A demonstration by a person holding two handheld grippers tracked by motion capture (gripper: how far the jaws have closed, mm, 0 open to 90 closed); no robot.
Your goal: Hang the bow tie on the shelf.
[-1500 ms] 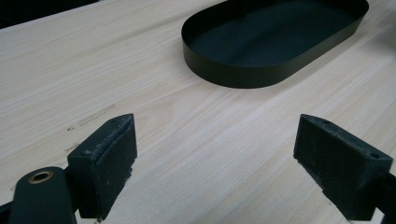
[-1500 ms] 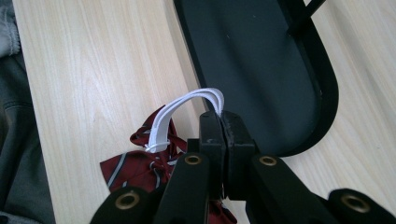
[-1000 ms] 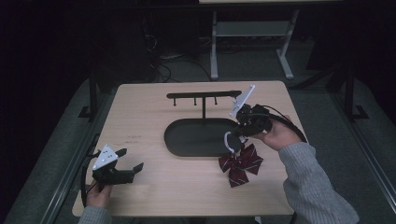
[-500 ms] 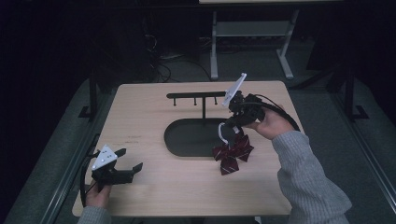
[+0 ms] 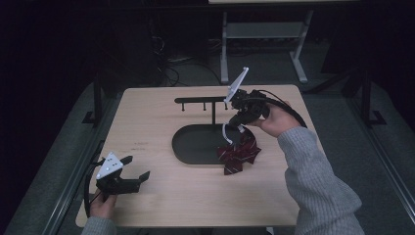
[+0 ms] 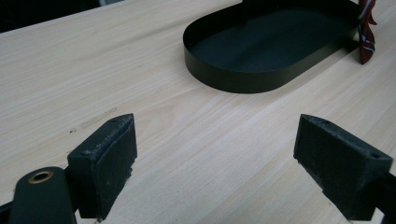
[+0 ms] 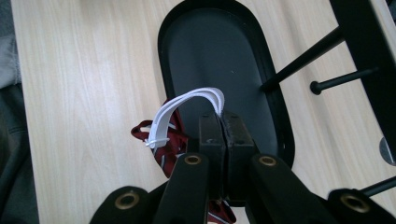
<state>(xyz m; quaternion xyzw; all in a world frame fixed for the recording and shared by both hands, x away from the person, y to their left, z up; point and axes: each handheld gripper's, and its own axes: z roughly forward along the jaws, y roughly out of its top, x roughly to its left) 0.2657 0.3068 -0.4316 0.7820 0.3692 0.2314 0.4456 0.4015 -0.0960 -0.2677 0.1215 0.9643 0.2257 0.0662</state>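
Right tool (image 5: 238, 123) pinches the white elastic loop (image 7: 187, 109) of the dark-red striped bow tie (image 5: 238, 152), jaws pressed together on it, so the bow dangles just over the near rim of the black oval tray (image 5: 195, 144). Gripping by the loop looks meant for slipping it onto a peg of the hanger rack (image 5: 203, 100) behind. Left tool (image 5: 128, 175) rests spread wide and empty on the desk (image 5: 195, 196), well apart.

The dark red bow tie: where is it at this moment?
In the high view the dark red bow tie hangs by its white strap from the shut right gripper, right of centre, at the black oval tray's right end.
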